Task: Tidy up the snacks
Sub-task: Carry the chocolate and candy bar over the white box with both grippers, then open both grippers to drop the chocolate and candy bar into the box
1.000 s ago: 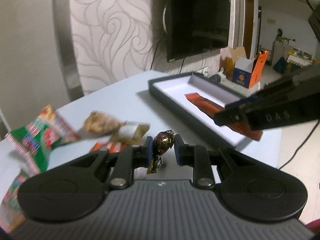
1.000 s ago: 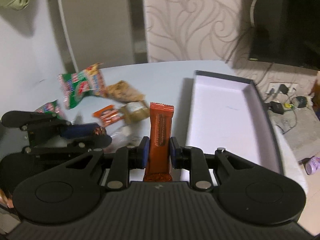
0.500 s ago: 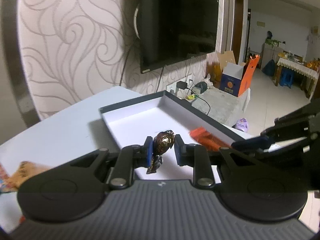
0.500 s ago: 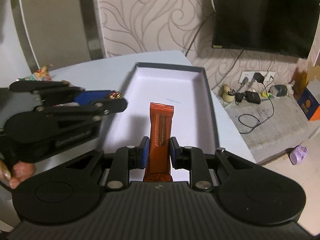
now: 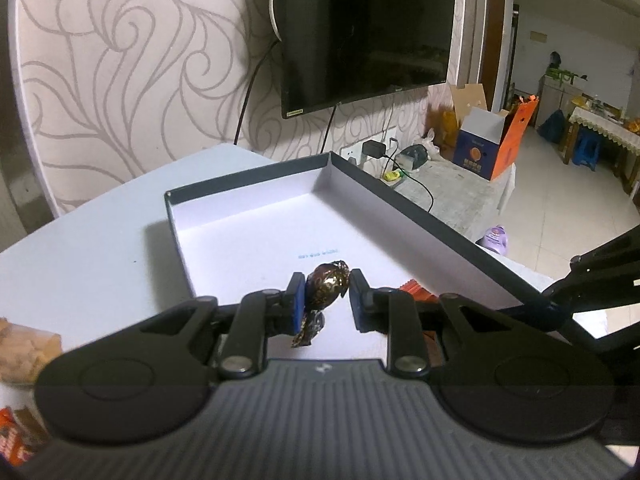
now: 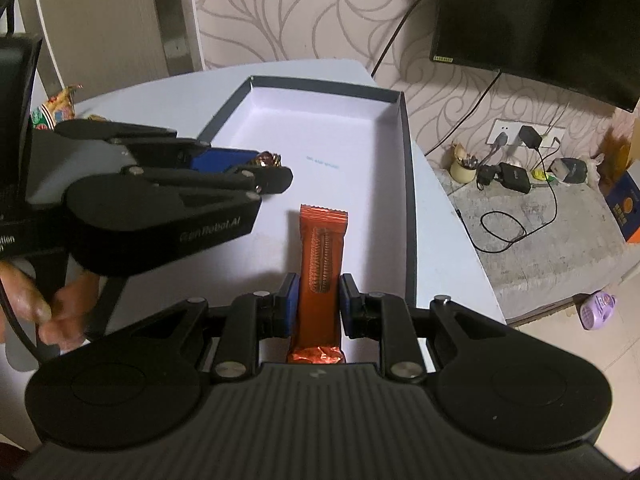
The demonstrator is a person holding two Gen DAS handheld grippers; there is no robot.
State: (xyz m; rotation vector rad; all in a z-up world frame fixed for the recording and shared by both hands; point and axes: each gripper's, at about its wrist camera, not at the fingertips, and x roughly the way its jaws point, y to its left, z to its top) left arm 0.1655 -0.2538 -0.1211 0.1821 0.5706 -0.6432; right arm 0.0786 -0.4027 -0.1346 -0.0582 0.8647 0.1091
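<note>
While the left gripper (image 5: 324, 296), jaws just easing apart, seemingly still cradles the foil chocolate (image 5: 326, 286) over the box (image 5: 420, 216) floor directly below, the right gripper (image 6: 319, 300) stays clamped on the orange bar (image 6: 322, 256), whose long axis points forward along the box.
</note>
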